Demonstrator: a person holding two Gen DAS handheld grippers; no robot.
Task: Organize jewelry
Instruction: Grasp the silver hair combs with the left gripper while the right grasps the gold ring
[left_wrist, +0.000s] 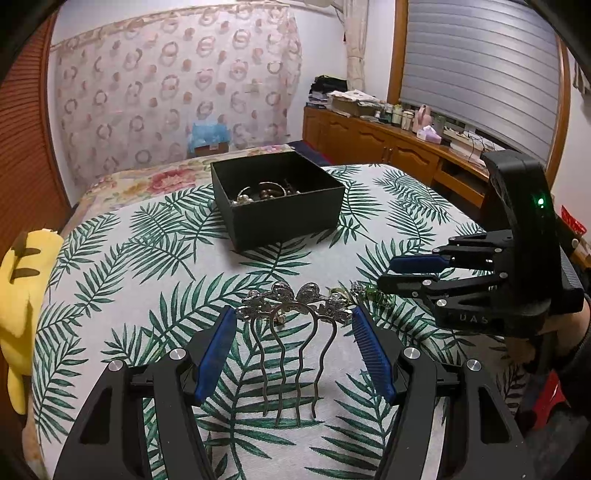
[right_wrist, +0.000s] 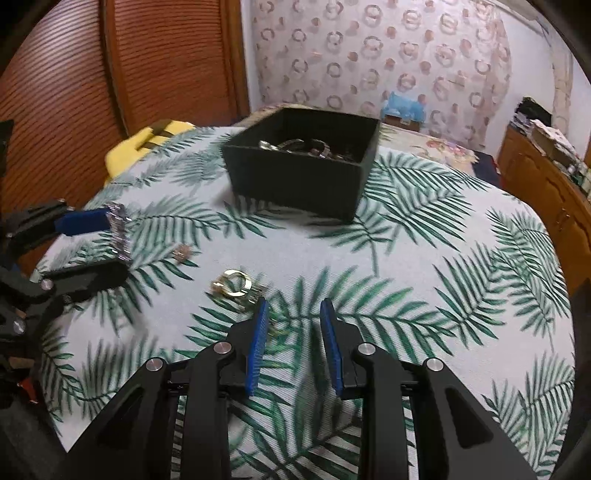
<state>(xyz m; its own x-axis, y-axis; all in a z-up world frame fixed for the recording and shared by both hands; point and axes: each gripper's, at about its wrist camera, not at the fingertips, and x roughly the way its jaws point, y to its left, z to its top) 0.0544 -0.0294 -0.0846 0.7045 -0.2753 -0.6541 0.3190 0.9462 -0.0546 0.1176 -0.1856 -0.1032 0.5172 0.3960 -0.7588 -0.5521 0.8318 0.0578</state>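
A silver hair comb (left_wrist: 291, 332) with wavy prongs lies on the leaf-print cloth between the fingers of my open left gripper (left_wrist: 293, 314); the pads stand apart from it on both sides. In the right wrist view the comb (right_wrist: 119, 232) shows edge-on between the left gripper's fingers (right_wrist: 88, 221). A black open box (left_wrist: 277, 199) holding pearls and bangles sits further back, also in the right wrist view (right_wrist: 303, 166). My right gripper (right_wrist: 293, 306) is open and empty, hovering beside gold rings (right_wrist: 232, 284). It shows in the left wrist view (left_wrist: 391, 273).
A small earring (right_wrist: 181, 254) lies on the cloth between comb and rings. A green-tinted piece (left_wrist: 371, 293) lies right of the comb. A yellow plush toy (left_wrist: 22, 295) sits at the left edge. A wooden cabinet (left_wrist: 388, 147) with clutter runs along the right wall.
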